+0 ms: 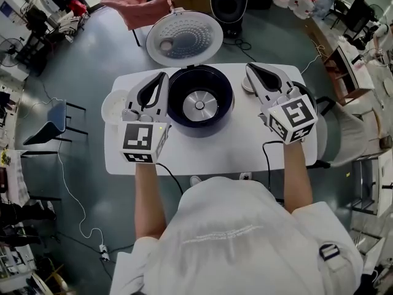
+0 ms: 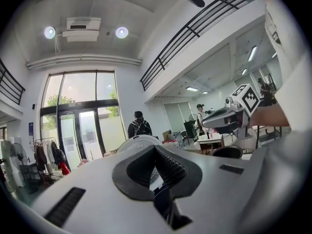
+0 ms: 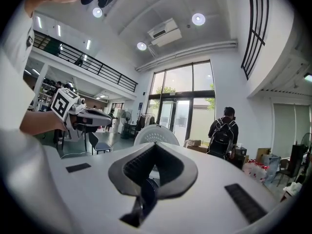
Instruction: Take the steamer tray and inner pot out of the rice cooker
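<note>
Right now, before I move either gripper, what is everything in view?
Table: one, white, centre.
Cooker: one, dark, mid-table, only its silver plate showing inside.
Lid: one, white, open behind the cooker.
Tray: one, white, table's left end; probably the steamer tray.
Pot: one, dark, table's right end.
Chair: one, blue, on the floor at left.
Cloth: one, pink, beyond the table.
Bystander: one, dark backpack, by the glass doors.
Left gripper: white, left of the cooker, fingers shut, empty.
Right gripper: white, right of the cooker, fingers shut, empty.
</note>
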A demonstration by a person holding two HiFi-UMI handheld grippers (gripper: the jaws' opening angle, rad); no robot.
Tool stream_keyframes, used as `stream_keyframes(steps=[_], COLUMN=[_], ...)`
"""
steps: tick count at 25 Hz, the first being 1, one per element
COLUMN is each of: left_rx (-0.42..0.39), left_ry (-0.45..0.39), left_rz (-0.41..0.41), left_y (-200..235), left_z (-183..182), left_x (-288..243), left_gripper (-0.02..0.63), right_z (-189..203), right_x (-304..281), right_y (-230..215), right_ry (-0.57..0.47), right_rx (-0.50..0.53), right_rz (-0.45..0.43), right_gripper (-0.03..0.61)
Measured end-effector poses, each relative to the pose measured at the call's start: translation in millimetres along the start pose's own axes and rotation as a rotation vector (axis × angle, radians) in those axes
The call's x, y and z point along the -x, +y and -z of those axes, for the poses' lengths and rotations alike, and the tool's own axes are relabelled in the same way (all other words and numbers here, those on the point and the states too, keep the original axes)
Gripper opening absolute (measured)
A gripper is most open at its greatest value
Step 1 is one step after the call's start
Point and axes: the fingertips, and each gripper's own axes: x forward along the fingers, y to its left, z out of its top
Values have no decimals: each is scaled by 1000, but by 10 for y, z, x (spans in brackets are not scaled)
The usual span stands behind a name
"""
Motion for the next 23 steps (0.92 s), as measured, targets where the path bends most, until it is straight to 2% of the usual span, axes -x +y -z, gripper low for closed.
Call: stream_keyframes(steps=[23], left_rx=[0], left_ry=[24], left_rz=[15], left_y=[-54], left_z=[66], left_x=[-108], left_gripper=[15], right_z=[107], right_x=[19], right_y=[-164], right_ry=[24], right_rx=[-4], right_rz=[11], right_gripper=[26])
